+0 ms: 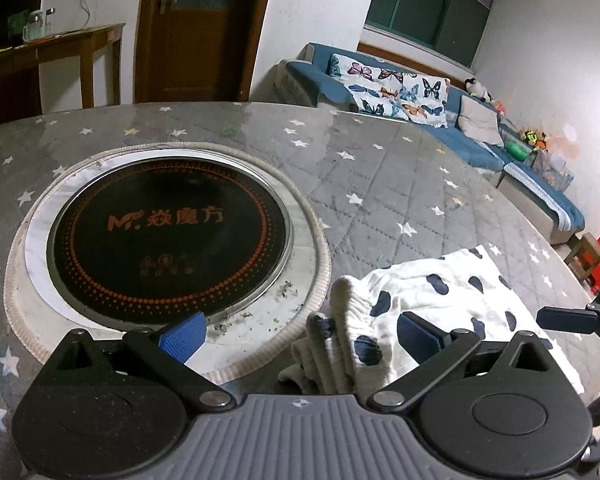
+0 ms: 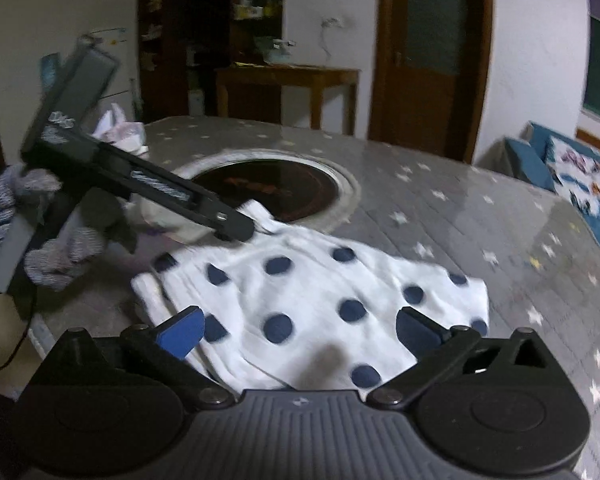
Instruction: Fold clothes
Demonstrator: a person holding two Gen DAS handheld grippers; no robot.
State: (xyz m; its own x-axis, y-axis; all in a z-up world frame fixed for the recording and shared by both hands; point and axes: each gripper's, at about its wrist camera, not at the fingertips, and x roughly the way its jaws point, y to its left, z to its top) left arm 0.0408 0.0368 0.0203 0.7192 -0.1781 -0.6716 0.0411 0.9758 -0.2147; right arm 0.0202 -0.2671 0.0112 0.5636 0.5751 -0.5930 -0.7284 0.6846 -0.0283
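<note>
A white garment with dark blue dots [image 2: 324, 304] lies bunched on the grey star-patterned table [image 2: 480, 220]. My right gripper [image 2: 300, 332] is open just above its near edge, blue pads on either side of the cloth. My left gripper [image 1: 300, 334] is open, its jaws wide around the garment's ribbed white hem [image 1: 348, 320]. In the right wrist view the left gripper's tip [image 2: 236, 228] rests at the garment's far left corner, held by a gloved hand [image 2: 60, 240]. The right gripper's finger [image 1: 568, 318] shows at the right edge of the left wrist view.
A round black induction hob [image 1: 168, 236] is set into the table's middle, just left of the garment. A crumpled white bag [image 2: 120, 132] sits at the table's far left. A blue sofa [image 1: 440, 120], a wooden side table [image 1: 60, 60] and a door [image 1: 196, 28] stand beyond.
</note>
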